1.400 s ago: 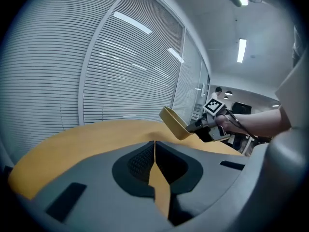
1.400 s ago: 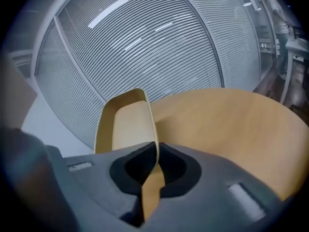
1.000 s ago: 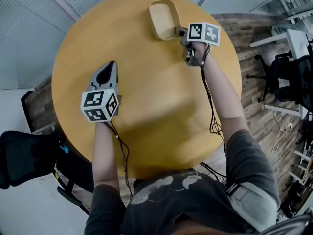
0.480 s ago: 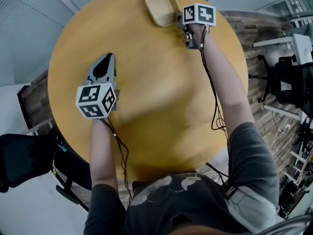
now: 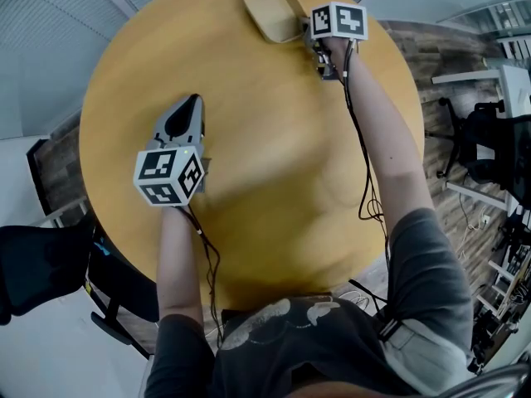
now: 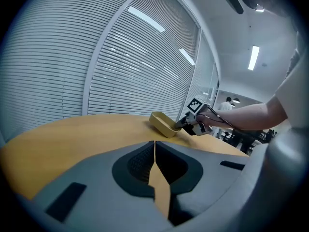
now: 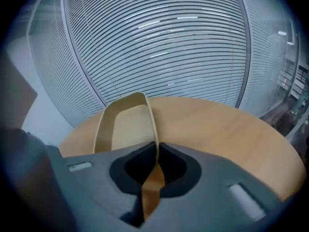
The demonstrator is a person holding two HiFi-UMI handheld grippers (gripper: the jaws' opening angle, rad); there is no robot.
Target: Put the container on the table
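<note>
Jaws of the right gripper [image 7: 156, 151] were pinched shut on the thin near wall of the container [image 5: 272, 11], which was at the 12 o'clock edge of the round tabletop [image 5: 249, 181]. Jaws of the left gripper [image 6: 154, 146] were closed on nothing, near 9 o'clock. It looked light, stiff and smooth, so that wall seemed a good place to hold.

Head view is looking steeply down on the round tan wooden table [image 5: 274, 189]. Left gripper [image 6: 154, 145] view is riding low, facing across it toward the shallow beige plastic container [image 6: 163, 123]; right gripper [image 7: 156, 148] view is sitting right against it. All three are sharing it.
</note>
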